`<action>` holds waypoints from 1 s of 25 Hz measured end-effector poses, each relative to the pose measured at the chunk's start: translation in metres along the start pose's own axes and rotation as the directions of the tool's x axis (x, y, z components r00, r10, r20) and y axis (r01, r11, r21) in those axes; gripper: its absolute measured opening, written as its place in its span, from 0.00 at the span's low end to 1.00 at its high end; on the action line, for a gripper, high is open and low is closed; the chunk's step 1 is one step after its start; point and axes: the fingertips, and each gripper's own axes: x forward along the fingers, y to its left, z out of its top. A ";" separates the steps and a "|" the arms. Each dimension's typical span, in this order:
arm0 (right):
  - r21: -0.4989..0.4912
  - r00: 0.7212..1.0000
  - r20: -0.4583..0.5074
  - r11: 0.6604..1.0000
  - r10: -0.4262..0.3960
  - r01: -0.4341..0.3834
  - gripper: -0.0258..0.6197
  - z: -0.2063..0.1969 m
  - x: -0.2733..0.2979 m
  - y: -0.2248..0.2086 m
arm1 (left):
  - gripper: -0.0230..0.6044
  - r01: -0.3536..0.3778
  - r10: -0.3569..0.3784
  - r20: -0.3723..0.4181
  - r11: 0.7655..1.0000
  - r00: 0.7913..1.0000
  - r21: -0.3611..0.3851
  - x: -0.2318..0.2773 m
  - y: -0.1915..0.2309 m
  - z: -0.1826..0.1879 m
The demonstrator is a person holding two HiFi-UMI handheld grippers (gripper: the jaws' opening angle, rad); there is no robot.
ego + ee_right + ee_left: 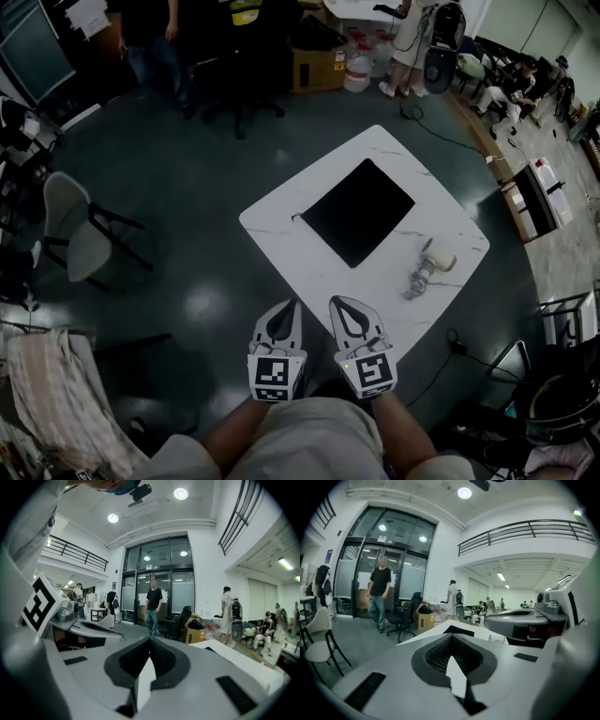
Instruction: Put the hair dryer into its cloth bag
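Left tongs (290, 305), right tongs (338, 302), table (375, 281), chair (73, 230)

Wht table (309, 272), chair (70, 211), cardbd box (314, 67).

The bag (358, 212) lies flat at the middle of the tabletop (281, 239). The hair dryer (429, 263) lies to its right, apart from it, near the edge. The left gripper (285, 307) and right gripper (341, 305) are side by side at the near edge.

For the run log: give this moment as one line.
stage: not started; left gripper: shut, empty; right gripper: shut, empty; hair dryer: on table; cloth bag: flat on table
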 end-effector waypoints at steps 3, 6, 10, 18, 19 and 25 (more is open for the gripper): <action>0.008 0.999 -0.026 0.999 -0.033 0.033 0.06 -0.002 0.013 0.006 | 0.05 0.087 -0.085 -0.033 0.995 0.996 0.040 0.005 0.018 -0.001; 0.008 0.994 -0.077 0.997 -0.082 0.083 0.06 -0.016 0.016 0.000 | 0.05 0.161 -0.154 -0.075 0.982 0.985 0.098 0.019 0.026 -0.007; 0.046 0.982 -0.131 0.988 -0.138 0.145 0.06 -0.038 0.016 -0.014 | 0.05 0.274 -0.249 -0.139 0.941 0.958 0.201 0.047 0.025 -0.015; 0.127 0.956 -0.208 0.963 -0.208 0.237 0.06 -0.088 0.029 -0.081 | 0.05 0.497 -0.401 -0.298 0.750 0.866 0.435 0.131 -0.024 -0.039; 0.138 0.952 -0.213 0.958 -0.217 0.250 0.06 -0.093 0.032 -0.094 | 0.05 0.525 -0.415 -0.324 0.716 0.850 0.461 0.146 -0.032 -0.045; 0.221 0.935 -0.219 0.919 -0.278 0.325 0.06 -0.110 0.043 -0.158 | 0.05 0.675 -0.431 -0.520 0.478 0.738 0.562 0.214 -0.063 -0.081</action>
